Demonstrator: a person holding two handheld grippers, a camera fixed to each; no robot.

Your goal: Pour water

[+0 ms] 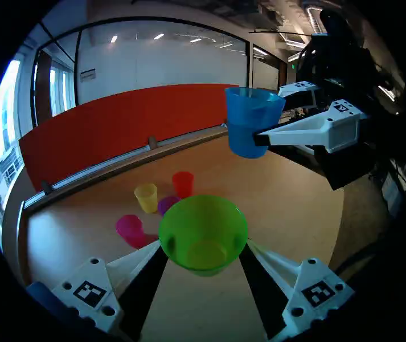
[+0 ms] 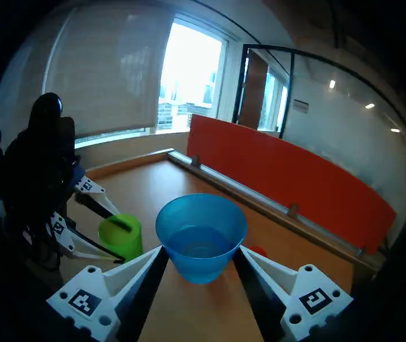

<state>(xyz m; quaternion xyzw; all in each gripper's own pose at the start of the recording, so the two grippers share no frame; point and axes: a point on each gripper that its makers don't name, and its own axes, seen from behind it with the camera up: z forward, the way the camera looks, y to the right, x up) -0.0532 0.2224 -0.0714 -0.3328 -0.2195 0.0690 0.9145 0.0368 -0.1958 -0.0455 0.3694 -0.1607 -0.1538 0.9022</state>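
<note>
Left gripper view is showing the left gripper (image 1: 203,246) closest to the camera, its two fingers pressing on either side of a see-through green cup (image 1: 203,232) and holding it upright above the wooden table (image 1: 294,199). Whether anything is lying in this cup cannot be told. Just beyond it four small cups are sitting together on the table: a pink cup (image 1: 130,228) that seems to be lying on its side, a purple cup (image 1: 167,204), a yellow cup (image 1: 146,197) and a red cup (image 1: 183,183). Farther off and higher, a blue cup (image 1: 250,122) is hanging in the air between white fingers, making six cups in all. A long red panel (image 1: 117,125) is running behind the table.

Right gripper view is showing the right gripper (image 2: 201,251) clamping that blue cup from both sides; it is translucent, standing upright and carrying water in its lower part. To its left, the green cup is sitting between the other gripper's fingers.
</note>
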